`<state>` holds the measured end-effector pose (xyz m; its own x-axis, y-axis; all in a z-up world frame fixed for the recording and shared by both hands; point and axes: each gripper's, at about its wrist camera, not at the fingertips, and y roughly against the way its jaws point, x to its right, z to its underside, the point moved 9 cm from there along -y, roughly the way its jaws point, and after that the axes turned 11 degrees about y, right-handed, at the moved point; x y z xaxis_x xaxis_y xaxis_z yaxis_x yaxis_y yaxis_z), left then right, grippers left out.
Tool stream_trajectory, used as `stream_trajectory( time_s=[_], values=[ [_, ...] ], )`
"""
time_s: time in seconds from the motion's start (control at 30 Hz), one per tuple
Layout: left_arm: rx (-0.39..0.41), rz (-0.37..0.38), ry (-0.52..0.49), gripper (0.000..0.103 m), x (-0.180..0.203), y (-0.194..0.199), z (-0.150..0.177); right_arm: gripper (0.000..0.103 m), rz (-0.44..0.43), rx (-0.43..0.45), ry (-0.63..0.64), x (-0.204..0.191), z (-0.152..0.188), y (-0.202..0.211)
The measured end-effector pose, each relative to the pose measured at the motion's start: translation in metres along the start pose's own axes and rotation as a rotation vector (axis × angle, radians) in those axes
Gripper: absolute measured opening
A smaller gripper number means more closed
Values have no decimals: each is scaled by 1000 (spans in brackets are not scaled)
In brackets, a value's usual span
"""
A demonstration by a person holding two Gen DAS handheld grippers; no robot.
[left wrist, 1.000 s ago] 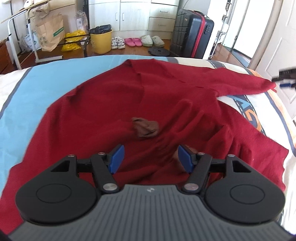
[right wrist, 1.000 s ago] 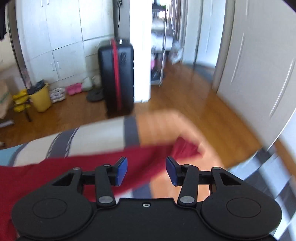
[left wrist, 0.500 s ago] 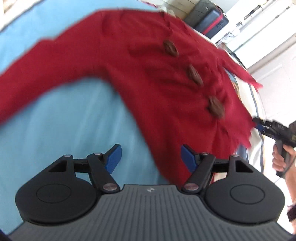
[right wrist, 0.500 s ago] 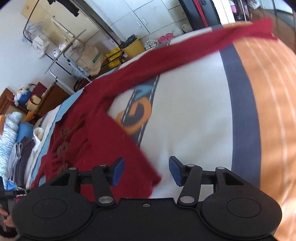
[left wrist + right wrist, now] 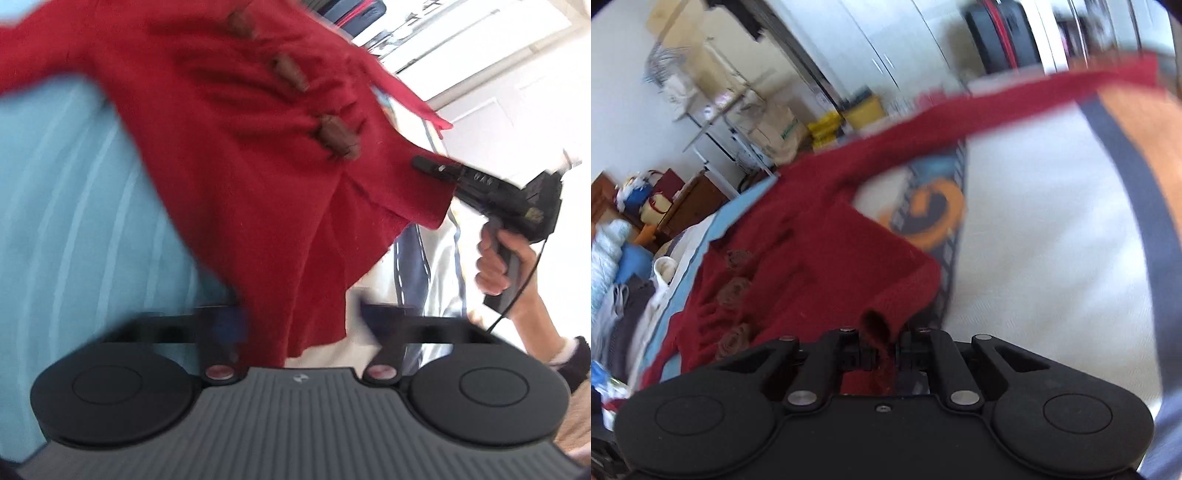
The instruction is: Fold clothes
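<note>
A dark red knitted cardigan with brown toggle buttons lies spread on the bed. My left gripper is open and blurred by motion, and one lower hem corner of the cardigan lies between its fingers. My right gripper is shut on the other hem corner, with a fold of red knit bunched between the jaws. The left wrist view also shows that gripper at the hem edge. One sleeve stretches away to the upper right.
A hand holds the right gripper's handle at the bed's edge. Beyond the bed stand a black suitcase, a yellow bin and a paper bag. Piled clothes lie at the left.
My right gripper has closed onto the cardigan's hem corner, having been open half a second ago. My left gripper has dropped closer to the other hem corner, which now lies between its fingers.
</note>
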<state>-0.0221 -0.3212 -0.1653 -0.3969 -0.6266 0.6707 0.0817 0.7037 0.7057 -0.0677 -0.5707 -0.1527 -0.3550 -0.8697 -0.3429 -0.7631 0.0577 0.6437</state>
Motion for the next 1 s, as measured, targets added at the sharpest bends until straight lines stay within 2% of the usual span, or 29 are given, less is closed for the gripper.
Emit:
stream_trajectory(
  time_s=[0.07,0.13,0.2,0.27,0.33,0.43,0.47,0.5,0.53,0.6,0.7,0.77,0.83,0.93,1.0],
  values=[
    [34,54,48,7,8,14,-4,10,31,79,25,-9,-8,24],
    [92,96,94,7,16,33,-8,10,18,158,1,-21,-19,47],
    [137,86,129,7,15,44,-7,9,82,106,34,-14,-9,42],
    [94,35,135,13,7,31,6,9,146,54,66,-7,2,37],
    [-4,-16,158,31,-5,5,24,9,210,2,98,0,12,33],
    [-51,-31,180,47,-9,-17,42,9,306,-76,147,11,27,28],
    [-47,-21,162,50,-3,-15,43,9,336,-99,163,15,32,26],
    [-39,1,146,51,3,-14,43,9,346,-86,175,13,35,26],
    [-33,24,133,39,10,-13,42,9,355,-74,187,11,38,25],
    [-20,66,132,6,20,-9,41,9,352,-57,202,6,34,28],
    [60,62,74,6,40,8,35,9,325,-21,170,3,23,42],
    [66,28,70,6,40,13,39,8,303,19,137,-1,14,57],
    [70,-4,70,6,39,17,43,8,327,-11,136,0,17,64],
    [30,-23,115,6,25,15,50,8,397,-136,150,12,41,44],
    [3,-36,146,6,16,14,55,8,426,-151,161,11,47,32]
  ],
)
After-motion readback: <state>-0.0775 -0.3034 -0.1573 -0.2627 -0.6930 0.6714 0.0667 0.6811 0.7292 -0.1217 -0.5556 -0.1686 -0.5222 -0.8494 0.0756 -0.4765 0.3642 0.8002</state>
